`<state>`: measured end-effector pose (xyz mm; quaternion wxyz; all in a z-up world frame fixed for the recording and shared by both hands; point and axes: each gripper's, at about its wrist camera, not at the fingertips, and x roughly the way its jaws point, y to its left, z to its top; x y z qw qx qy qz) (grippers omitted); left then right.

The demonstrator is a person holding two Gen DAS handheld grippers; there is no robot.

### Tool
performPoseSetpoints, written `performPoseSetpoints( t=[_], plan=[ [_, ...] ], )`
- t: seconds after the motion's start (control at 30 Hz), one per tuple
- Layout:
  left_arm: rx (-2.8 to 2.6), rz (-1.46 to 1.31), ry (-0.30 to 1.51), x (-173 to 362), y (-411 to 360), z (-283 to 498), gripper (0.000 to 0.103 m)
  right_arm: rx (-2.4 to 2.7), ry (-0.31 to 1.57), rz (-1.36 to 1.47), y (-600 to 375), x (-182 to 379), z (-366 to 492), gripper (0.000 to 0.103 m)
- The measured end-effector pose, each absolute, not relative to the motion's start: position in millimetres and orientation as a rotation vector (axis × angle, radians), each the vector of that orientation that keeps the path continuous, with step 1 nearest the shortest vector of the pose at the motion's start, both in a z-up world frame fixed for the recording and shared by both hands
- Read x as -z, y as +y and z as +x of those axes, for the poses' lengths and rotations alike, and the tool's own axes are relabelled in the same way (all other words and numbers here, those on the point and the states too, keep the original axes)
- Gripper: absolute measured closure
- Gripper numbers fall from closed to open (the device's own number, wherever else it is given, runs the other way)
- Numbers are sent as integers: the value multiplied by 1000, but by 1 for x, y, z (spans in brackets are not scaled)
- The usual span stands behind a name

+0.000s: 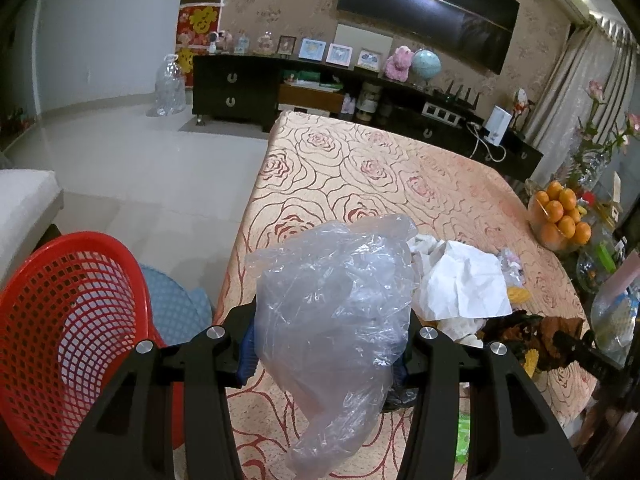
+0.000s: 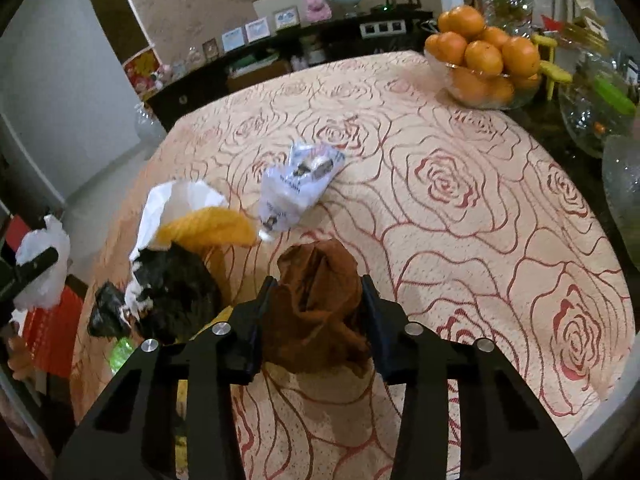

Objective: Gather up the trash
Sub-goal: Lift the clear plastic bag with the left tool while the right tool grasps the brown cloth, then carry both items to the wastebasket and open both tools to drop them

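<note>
1. Left tool (image 1: 326, 344) pinches a clear bag (image 1: 332, 312), held up over the table's (image 1: 360, 176) left edge; red basket (image 1: 60, 320) sits just off that edge, on the floor side.
2. Right tool (image 2: 316, 316) is pressed onto a brown wrapper (image 2: 320, 304) on the table, near its front-left part.
3. Judgement: lift the wrapper straight up and confirm nothing trails before swinging to the basket.
4. Beyond: black wrapper (image 2: 176, 292), yellow scrap (image 2: 208, 228), white paper (image 2: 176, 200), printed packet (image 2: 296, 188) remain uncollected.
5. Oranges bowl (image 2: 484, 88) at the far-right edge: keep clear.
</note>
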<state>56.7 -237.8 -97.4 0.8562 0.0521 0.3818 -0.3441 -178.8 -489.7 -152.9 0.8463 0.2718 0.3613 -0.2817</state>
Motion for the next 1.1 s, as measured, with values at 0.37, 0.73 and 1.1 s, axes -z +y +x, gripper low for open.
performPoseSetpoints(
  t=[0.37, 0.73, 1.1],
  plan=[
    [718, 93, 744, 81, -222, 52, 56, 629, 646, 539, -486, 121, -179, 67],
    [682, 47, 678, 60, -186, 56, 56, 481, 592, 424, -449, 74, -116, 67],
    [511, 20, 624, 45, -121, 74, 56, 205, 595, 324, -392, 38, -30, 67]
  ],
)
